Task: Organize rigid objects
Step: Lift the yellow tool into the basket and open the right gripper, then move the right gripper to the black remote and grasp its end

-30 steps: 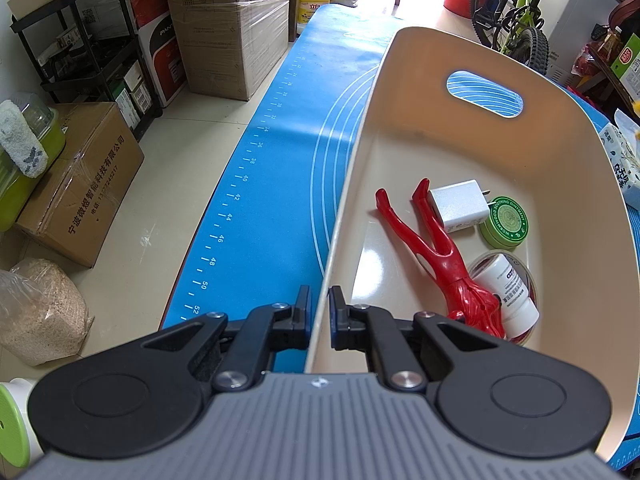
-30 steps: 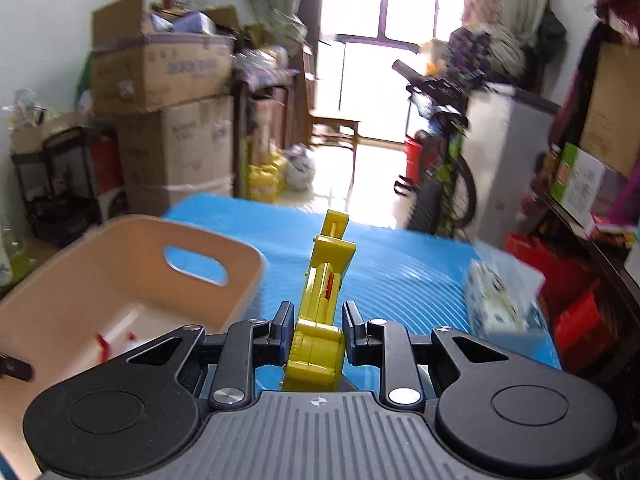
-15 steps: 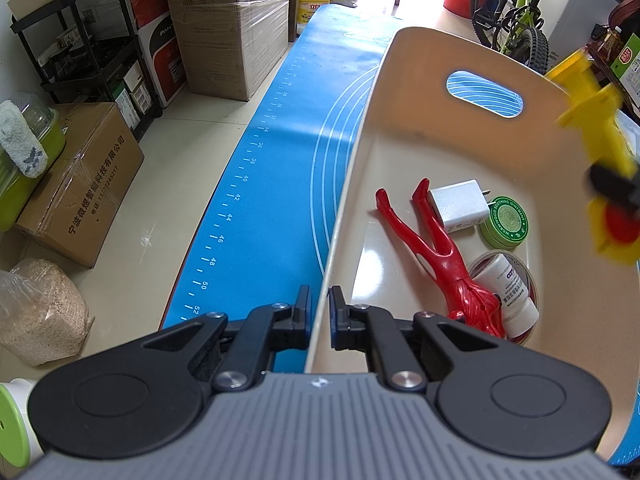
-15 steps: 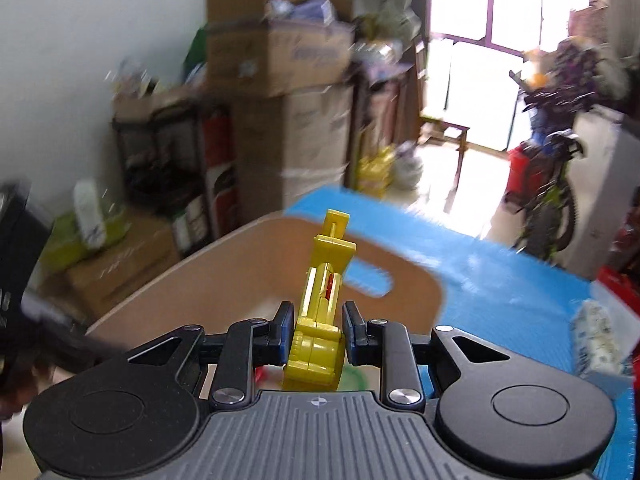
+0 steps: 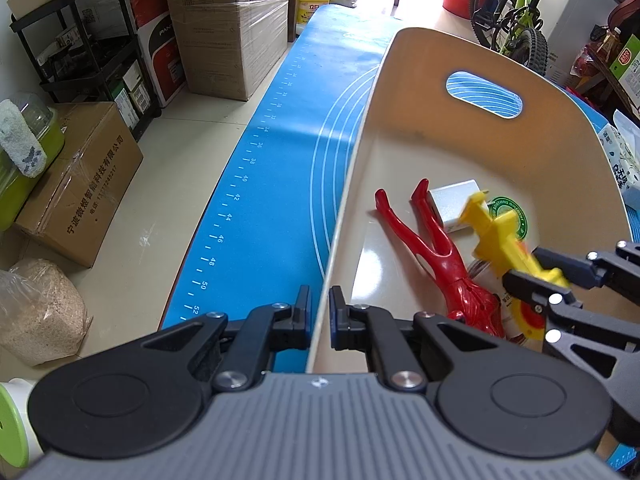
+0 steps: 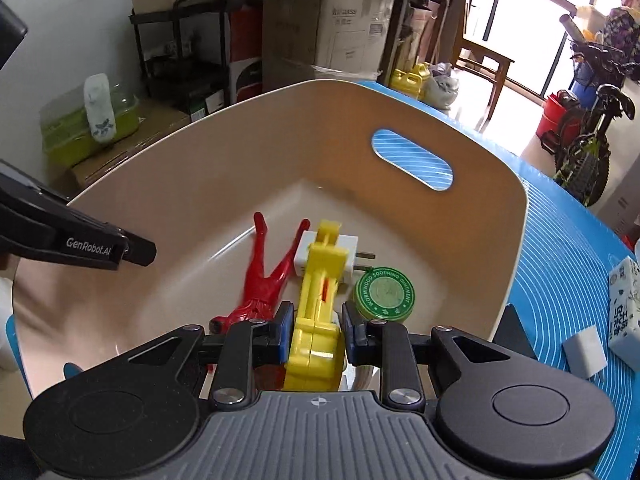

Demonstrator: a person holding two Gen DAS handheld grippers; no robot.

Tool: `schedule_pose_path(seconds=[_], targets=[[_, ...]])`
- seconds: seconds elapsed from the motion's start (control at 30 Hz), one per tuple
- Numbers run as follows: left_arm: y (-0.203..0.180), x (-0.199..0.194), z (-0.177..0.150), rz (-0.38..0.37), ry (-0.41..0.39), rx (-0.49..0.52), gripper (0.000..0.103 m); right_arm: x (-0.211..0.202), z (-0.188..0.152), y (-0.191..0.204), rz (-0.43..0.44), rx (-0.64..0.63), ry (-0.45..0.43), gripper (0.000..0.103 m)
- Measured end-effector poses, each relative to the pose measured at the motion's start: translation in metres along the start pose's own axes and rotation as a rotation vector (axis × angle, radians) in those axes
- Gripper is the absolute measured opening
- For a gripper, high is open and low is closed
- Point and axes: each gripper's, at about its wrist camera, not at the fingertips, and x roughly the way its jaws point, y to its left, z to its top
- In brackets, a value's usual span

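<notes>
A beige bin (image 5: 500, 56) (image 6: 516, 208) stands on the blue mat (image 5: 260, 184). My left gripper (image 5: 319, 316) is shut on the bin's near left rim. My right gripper (image 6: 315, 330) is shut on a yellow toy (image 6: 318, 292) and holds it inside the bin, just above the floor; it also shows in the left wrist view (image 5: 504, 240). In the bin lie a red figure (image 6: 264, 280) (image 5: 432, 252), a white charger (image 6: 352, 256), a green ointment tin (image 6: 385, 294) and a partly hidden white bottle.
A tissue pack (image 6: 624, 300) and a small white block (image 6: 584, 354) lie on the mat right of the bin. Cardboard boxes (image 5: 76, 184), a black shelf rack (image 5: 80, 40) and a bicycle (image 5: 516, 12) stand around the table.
My right gripper has swung left over the bin and come down into it with the yellow toy. The left gripper has stayed on the rim.
</notes>
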Motion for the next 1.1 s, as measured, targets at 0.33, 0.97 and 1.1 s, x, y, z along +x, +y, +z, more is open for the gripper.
schedule_pose_path(seconds=[0.33,0.97,1.1], targets=[[-0.001,0.0,0.0,0.003,0.001,0.001,0.011,-0.035,-0.004,-0.02,0.015,0.04,-0.118,0.063],[-0.001,0.001,-0.001,-0.002,0.001,-0.004,0.011,-0.062,-0.059,-0.144,-0.193,0.14,-0.125,0.069],[-0.002,0.001,-0.001,0.003,0.001,0.0,0.011,-0.042,-0.072,-0.16,-0.196,0.128,-0.08,0.069]])
